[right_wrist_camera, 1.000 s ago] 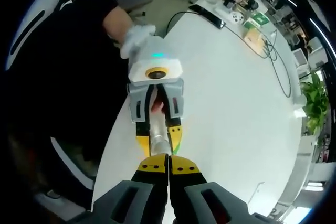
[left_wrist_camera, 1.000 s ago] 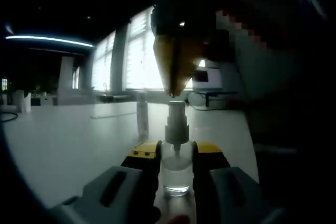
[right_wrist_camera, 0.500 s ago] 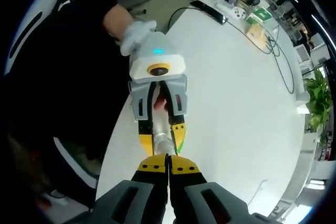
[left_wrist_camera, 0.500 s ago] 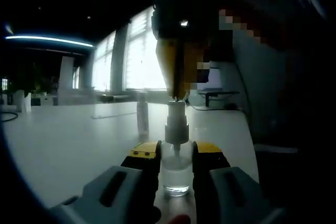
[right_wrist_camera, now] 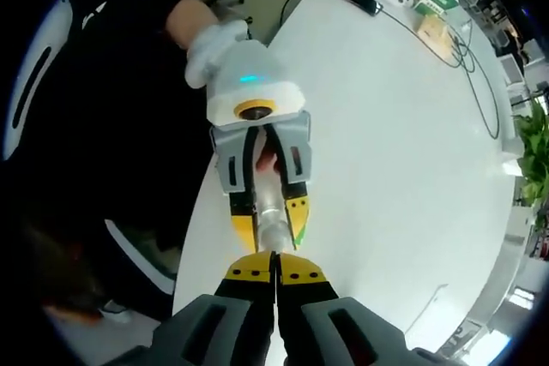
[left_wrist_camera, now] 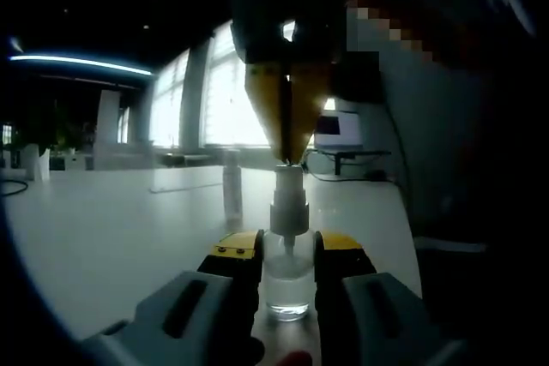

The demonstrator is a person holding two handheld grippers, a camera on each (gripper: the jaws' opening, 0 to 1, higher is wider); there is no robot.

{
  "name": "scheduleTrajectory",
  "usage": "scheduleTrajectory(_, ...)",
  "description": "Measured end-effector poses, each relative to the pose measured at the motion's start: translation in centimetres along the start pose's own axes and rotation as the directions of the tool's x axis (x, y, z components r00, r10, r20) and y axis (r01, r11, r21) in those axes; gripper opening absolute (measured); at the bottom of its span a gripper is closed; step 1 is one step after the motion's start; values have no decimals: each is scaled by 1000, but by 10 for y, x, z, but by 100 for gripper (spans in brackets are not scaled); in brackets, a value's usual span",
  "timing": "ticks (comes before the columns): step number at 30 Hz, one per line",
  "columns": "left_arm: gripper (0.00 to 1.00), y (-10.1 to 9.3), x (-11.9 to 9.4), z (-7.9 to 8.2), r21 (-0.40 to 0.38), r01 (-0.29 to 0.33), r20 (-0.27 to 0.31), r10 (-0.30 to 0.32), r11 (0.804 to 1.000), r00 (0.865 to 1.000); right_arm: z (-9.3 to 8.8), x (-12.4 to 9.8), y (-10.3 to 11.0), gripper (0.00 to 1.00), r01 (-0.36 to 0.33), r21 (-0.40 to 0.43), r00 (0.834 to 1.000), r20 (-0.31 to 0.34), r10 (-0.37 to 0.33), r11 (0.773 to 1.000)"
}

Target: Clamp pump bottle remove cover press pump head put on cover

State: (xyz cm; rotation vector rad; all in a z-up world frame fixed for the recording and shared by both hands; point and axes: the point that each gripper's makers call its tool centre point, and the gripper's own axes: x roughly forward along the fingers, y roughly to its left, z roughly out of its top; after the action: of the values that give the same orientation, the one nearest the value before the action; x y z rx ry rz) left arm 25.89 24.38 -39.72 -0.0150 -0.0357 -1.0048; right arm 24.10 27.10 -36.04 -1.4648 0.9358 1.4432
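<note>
A clear pump bottle [left_wrist_camera: 286,276] with a white pump head [left_wrist_camera: 288,203] stands on the white table [left_wrist_camera: 111,237]. My left gripper [left_wrist_camera: 287,250] is shut on the bottle's body. From above, my right gripper [left_wrist_camera: 289,157] comes down with its yellow tips shut together and resting on the top of the pump head. A clear cover [left_wrist_camera: 232,188] stands upright on the table behind and to the left of the bottle. In the right gripper view I look straight down: my right gripper [right_wrist_camera: 275,265] is shut over the bottle [right_wrist_camera: 270,212], which my left gripper [right_wrist_camera: 271,233] clamps.
A person's gloved hand [right_wrist_camera: 214,45] holds the left gripper, and dark clothing stands along the table's near edge. A black cable [right_wrist_camera: 463,57] and small items [right_wrist_camera: 420,6] lie at the far end of the table [right_wrist_camera: 386,169]. Bright windows [left_wrist_camera: 227,92] are behind.
My right gripper has straightened a little above the pump head, its tips staying on top. The bottle and left gripper have not moved.
</note>
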Motion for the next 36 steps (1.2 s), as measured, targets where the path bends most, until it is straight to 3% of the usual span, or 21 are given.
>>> scheduleTrajectory(20,15,0,0,0,19,0,0,0,1000,1000,-2,0,2,0,-8,31,1000,19,7,999)
scheduleTrajectory(28,15,1,-2,7,-41,6,28,-5,999,1000,-2,0,2,0,-1,41,1000,18,0,999)
scheduleTrajectory(36,15,1,-1,6,-24,-1,29,2,1000,1000,-2,0,2,0,-5,57,1000,27,4,998)
